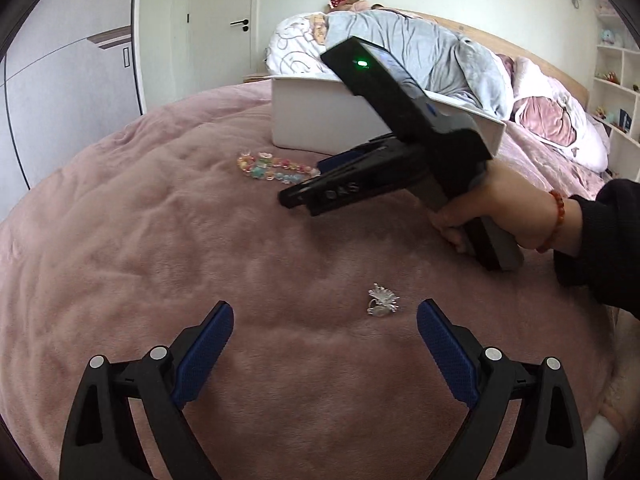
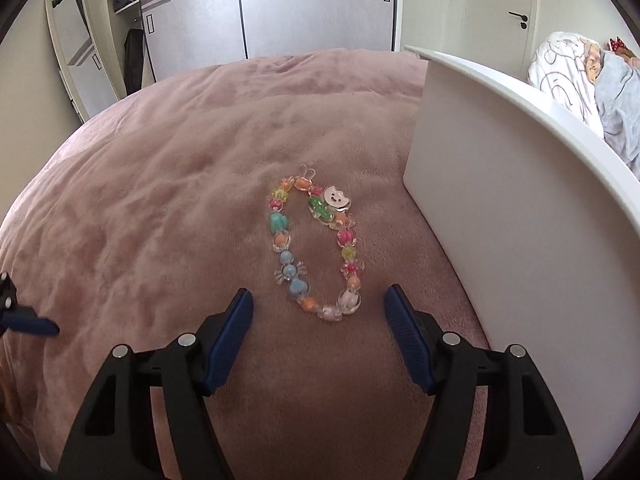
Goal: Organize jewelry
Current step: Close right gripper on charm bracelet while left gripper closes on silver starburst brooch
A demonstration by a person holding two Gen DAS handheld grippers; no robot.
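A small silver ornament (image 1: 382,301) lies on the pink blanket (image 1: 160,240), just ahead of my left gripper (image 1: 325,314), whose jaws stand wide open with nothing between them. A colourful beaded bracelet (image 2: 314,246) lies flat on the blanket beside a white box (image 2: 520,216). My right gripper (image 2: 319,300) hovers over the bracelet's near end, open, its blue pads (image 2: 240,320) on either side and not touching the beads. In the left wrist view the right gripper (image 1: 304,196) points at the bracelet (image 1: 272,168), held by a hand (image 1: 500,208).
The white box (image 1: 320,120) stands on the bed past the bracelet. Pillows and a grey quilt (image 1: 420,52) are piled behind it. Wardrobe doors (image 2: 312,8) and a mirror (image 2: 76,48) stand beyond the bed's edge. A dark sleeve (image 1: 600,240) enters from the right.
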